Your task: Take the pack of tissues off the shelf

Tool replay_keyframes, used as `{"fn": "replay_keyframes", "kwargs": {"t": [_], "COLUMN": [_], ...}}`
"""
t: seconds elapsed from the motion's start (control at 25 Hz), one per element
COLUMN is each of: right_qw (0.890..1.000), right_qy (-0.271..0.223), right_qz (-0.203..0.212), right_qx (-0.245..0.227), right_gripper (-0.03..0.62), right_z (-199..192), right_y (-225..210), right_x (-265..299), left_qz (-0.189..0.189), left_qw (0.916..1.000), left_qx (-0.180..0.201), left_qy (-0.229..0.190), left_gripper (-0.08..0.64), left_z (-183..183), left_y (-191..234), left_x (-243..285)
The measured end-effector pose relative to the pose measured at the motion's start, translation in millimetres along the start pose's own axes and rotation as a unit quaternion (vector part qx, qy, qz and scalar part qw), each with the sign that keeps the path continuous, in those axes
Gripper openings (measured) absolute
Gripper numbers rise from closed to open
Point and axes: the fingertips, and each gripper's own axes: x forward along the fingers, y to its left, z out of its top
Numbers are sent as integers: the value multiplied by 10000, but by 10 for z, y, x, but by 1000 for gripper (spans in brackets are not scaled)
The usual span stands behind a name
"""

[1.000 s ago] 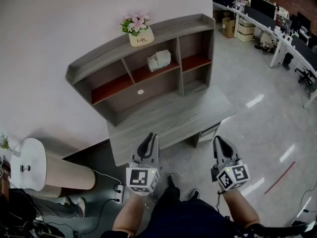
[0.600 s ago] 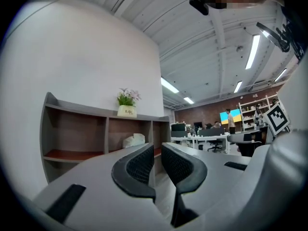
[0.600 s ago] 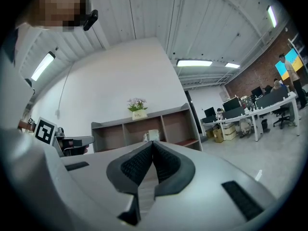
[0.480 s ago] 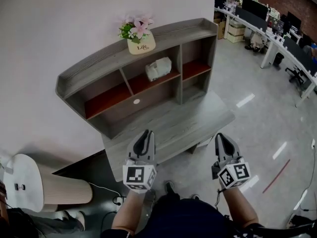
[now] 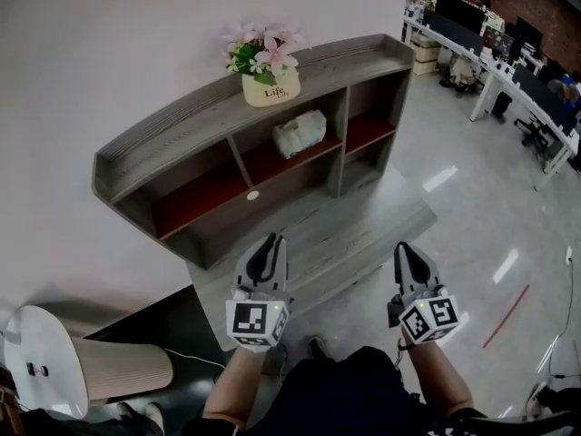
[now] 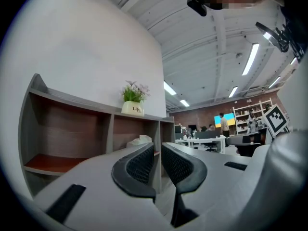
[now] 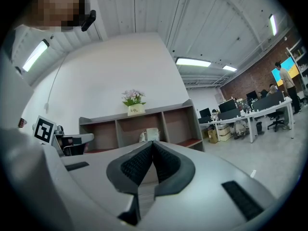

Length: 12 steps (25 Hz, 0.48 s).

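The pale pack of tissues (image 5: pixel 300 133) lies in the middle upper compartment of the grey shelf unit (image 5: pixel 227 98), on its red-brown board. It also shows past the jaws as the tissues (image 6: pixel 139 141) and the tissues (image 7: pixel 151 134). My left gripper (image 5: pixel 265 246) hovers over the desk's front edge, well short of the shelf; in its own view the left gripper (image 6: pixel 158 148) has a narrow gap between its pads, holding nothing. My right gripper (image 5: pixel 408 252) is held off the desk's right front corner; the right gripper (image 7: pixel 153 143) is shut, tips touching, empty.
A flower pot (image 5: pixel 270 87) stands on the shelf top above the tissues. The shelf sits on a grey desk (image 5: pixel 336 234). A white round stool (image 5: pixel 36 357) is at lower left. Office desks (image 5: pixel 508 62) with people stand far right.
The view has come nearer to the desk and the shelf looks larger. Both grippers keep their place low in front, jaws unchanged.
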Motion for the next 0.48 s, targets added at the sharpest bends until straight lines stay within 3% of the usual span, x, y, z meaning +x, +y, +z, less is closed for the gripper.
{"fn": "replay_keyframes", "kwargs": {"t": [0.36,0.48], "right_qw": [9997,9997], "right_qy": [215,230], "right_qz": [-88,-61], "right_qx": [-7,39], "right_gripper": [12,12], "right_z": [-124,-152], "right_y": [12,-64], "right_x": [269,406], "left_qz": [-182,-198], "left_qw": [9998,9995], "left_qx": [21,228], "left_qy": [-35,-53], "left_gripper": [58,58], "left_z": [-20,18], "left_y": [184,205], "left_x": [364,528]}}
